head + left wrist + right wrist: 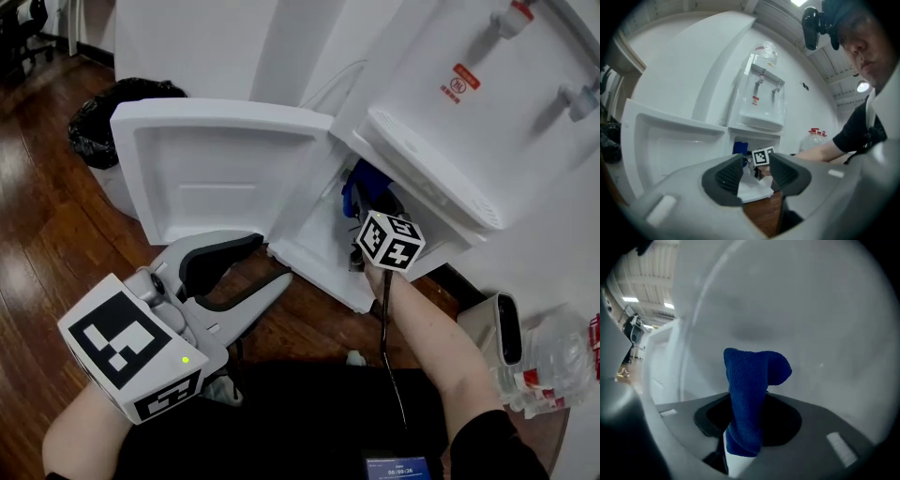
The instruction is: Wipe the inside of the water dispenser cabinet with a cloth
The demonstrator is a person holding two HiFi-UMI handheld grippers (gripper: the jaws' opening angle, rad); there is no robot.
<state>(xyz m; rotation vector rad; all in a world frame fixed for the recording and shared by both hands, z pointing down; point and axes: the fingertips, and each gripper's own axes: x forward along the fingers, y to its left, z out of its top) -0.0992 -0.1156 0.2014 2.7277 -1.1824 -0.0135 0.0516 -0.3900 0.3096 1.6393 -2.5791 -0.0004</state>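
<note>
My head camera looks steeply down on the open cabinet. Left tool camera faces that same cabinet from farther back; right tool camera sits close inside it.

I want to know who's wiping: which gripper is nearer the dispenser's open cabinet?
Right. The right gripper reaches inside the cabinet, jaws shut on the blue cloth; the left gripper hangs outside, in front of the open door, empty.
</note>
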